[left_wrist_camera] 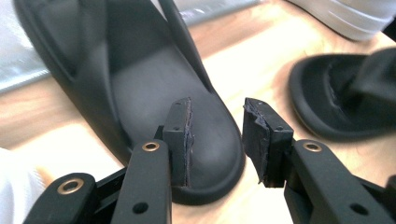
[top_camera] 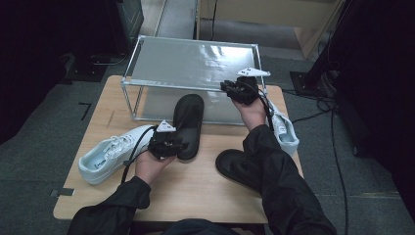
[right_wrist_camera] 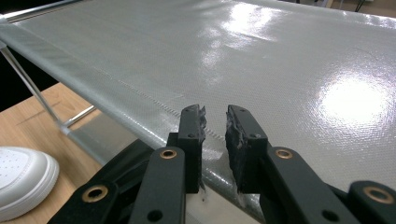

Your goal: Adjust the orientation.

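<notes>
A black slipper lies on the wooden table, its toe at the front of a low shelf rack. My left gripper is at the slipper's heel, open. One jaw hangs over the footbed and the other just outside the rim, and neither pad presses on it. My right gripper hovers at the front edge of the rack's silvery top. Its jaws stand a narrow gap apart with nothing between them.
A second black slipper lies near the front right, partly under the right forearm. One white sneaker rests at the left and another at the right edge behind the right arm.
</notes>
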